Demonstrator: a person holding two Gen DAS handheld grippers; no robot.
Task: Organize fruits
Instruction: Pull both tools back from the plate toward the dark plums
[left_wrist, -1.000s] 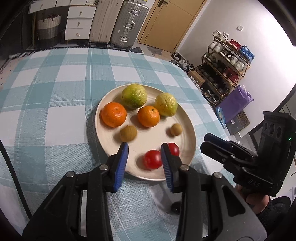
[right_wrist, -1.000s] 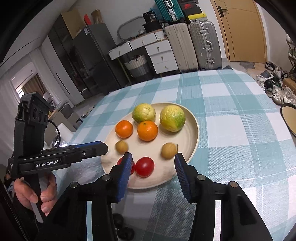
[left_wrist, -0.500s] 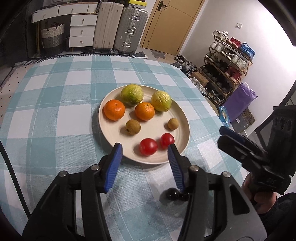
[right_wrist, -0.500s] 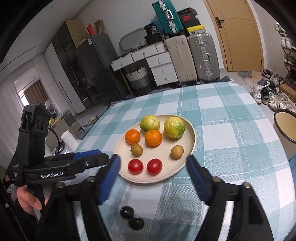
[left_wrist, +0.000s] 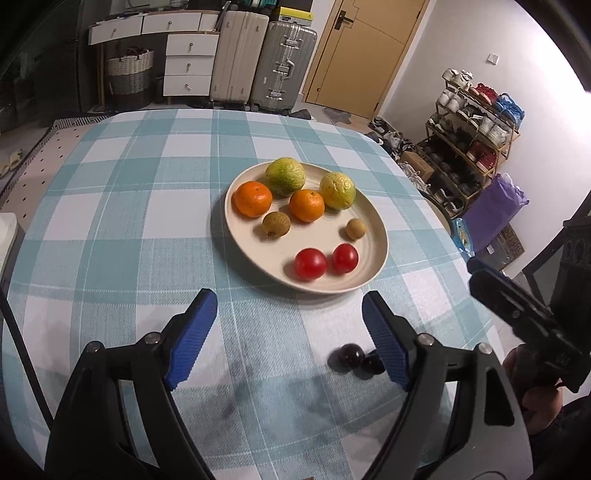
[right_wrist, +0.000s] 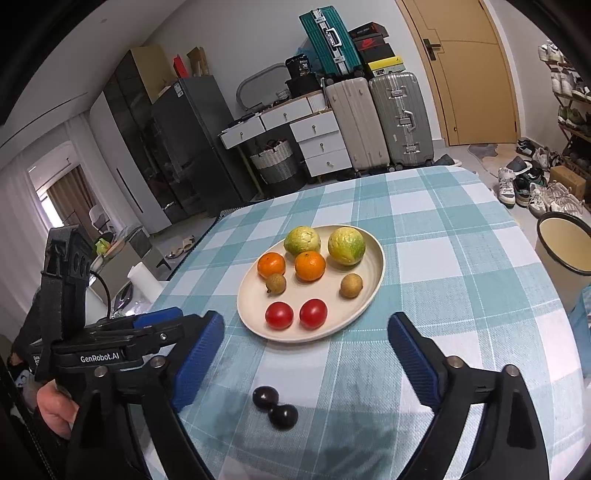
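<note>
A cream plate (left_wrist: 373, 225) (right_wrist: 373, 273) holds two green-yellow citrus fruits, two oranges (left_wrist: 253, 198), two small brown fruits and two red tomatoes (left_wrist: 310, 263) (right_wrist: 313, 314). Two dark round fruits (left_wrist: 351, 356) (right_wrist: 273, 406) lie on the cloth in front of the plate. My left gripper (left_wrist: 288, 299) (right_wrist: 162, 326) hangs short of the plate; its jaws are opening with nothing between them. My right gripper (right_wrist: 306, 319) (left_wrist: 509, 310) is also back from the plate, its jaws opening and empty.
The round table wears a teal checked cloth (left_wrist: 122, 229). A cream bin (right_wrist: 565, 240) stands beyond the table's right edge. Suitcases (left_wrist: 258, 55) and drawers line the far wall, and a shoe rack (left_wrist: 476, 122) is at the right. A person's hand (right_wrist: 55, 410) holds the left gripper.
Both grippers have drawn back from the plate and risen slightly while their jaws spread wide. The two tomatoes that sat between the fingers now lie free on the plate.
</note>
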